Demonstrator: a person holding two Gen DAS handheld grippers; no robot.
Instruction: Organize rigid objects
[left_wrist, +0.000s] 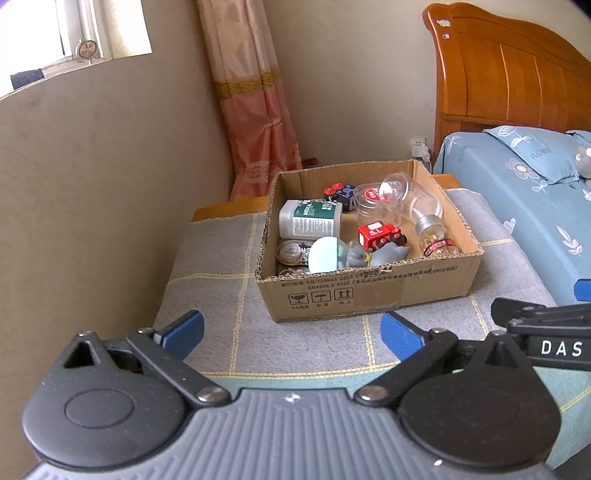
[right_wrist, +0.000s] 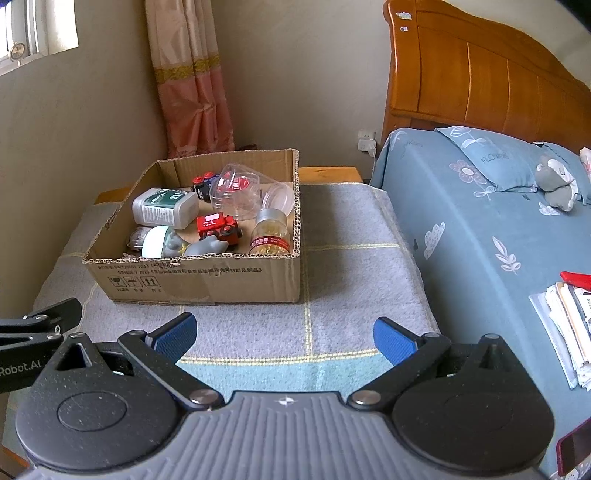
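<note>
An open cardboard box (left_wrist: 369, 291) (right_wrist: 207, 284) stands on a grey checked cloth. Inside lie a white bottle with a green label (left_wrist: 310, 218) (right_wrist: 164, 207), a red toy vehicle (left_wrist: 378, 235) (right_wrist: 218, 225), clear plastic jars (left_wrist: 395, 199) (right_wrist: 240, 197), a capsule jar with a silver lid (left_wrist: 436, 236) (right_wrist: 271, 236), black dice-like blocks (left_wrist: 341, 194) (right_wrist: 203, 182) and grey and mint figures (left_wrist: 332, 254) (right_wrist: 166, 242). My left gripper (left_wrist: 291, 332) hovers open before the box, holding nothing. My right gripper (right_wrist: 284, 336) is open too, also in front of the box.
A bed with blue flowered bedding (right_wrist: 480, 221) and a wooden headboard (right_wrist: 461, 81) lies to the right. Papers (right_wrist: 565, 325) and a grey soft toy (right_wrist: 556, 181) rest on it. A wall and pink curtain (left_wrist: 251, 110) stand behind the box.
</note>
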